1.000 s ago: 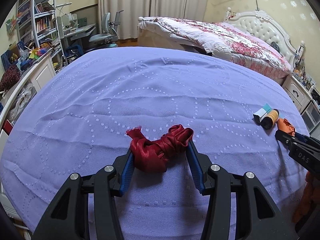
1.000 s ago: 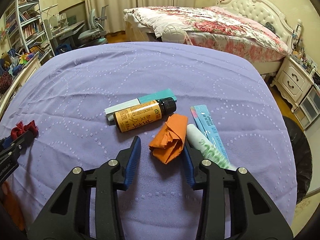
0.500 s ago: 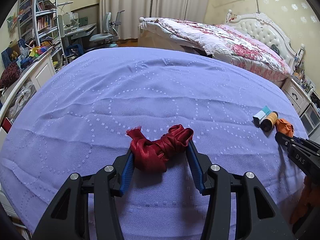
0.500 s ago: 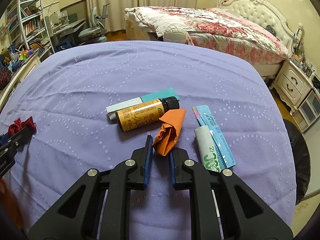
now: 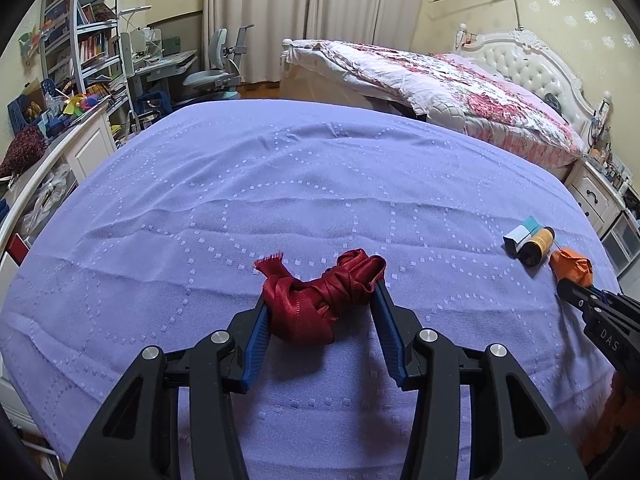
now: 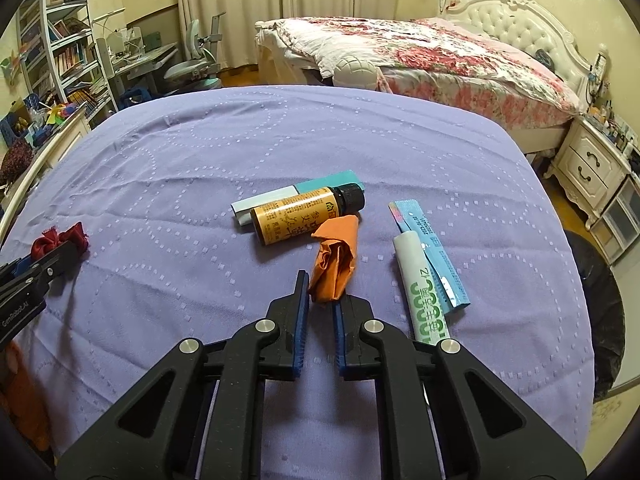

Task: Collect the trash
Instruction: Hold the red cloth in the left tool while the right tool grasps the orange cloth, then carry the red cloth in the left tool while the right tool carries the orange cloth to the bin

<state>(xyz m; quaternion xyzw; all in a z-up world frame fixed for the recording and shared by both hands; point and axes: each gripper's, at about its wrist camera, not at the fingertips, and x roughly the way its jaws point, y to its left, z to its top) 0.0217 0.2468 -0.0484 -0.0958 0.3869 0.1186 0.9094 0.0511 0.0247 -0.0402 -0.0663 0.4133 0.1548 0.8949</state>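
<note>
A knotted dark red ribbon (image 5: 308, 308) lies on the purple tablecloth (image 5: 280, 200). My left gripper (image 5: 320, 292) is shut on it, a blue pad pressing each side. In the right wrist view my right gripper (image 6: 322, 294) is shut on the near end of a crumpled orange paper (image 6: 336, 252). Just beyond the paper lie an amber bottle (image 6: 300, 216) with a black cap and a teal and white box (image 6: 280, 200). Right of it are a white and green tube (image 6: 420, 284) and a blue sachet (image 6: 436, 252). The left gripper (image 6: 60, 252) shows at that view's left edge.
A black bag (image 6: 600, 308) hangs below the table's right edge. Beyond the table stand a bed with a floral cover (image 6: 440, 56), a white nightstand (image 6: 588, 168), a desk chair (image 5: 216, 76) and cluttered bookshelves (image 5: 80, 48) on the left.
My right gripper's jaws closed from wide apart onto the orange paper, squeezing it narrower. The left gripper and the red ribbon have not moved.
</note>
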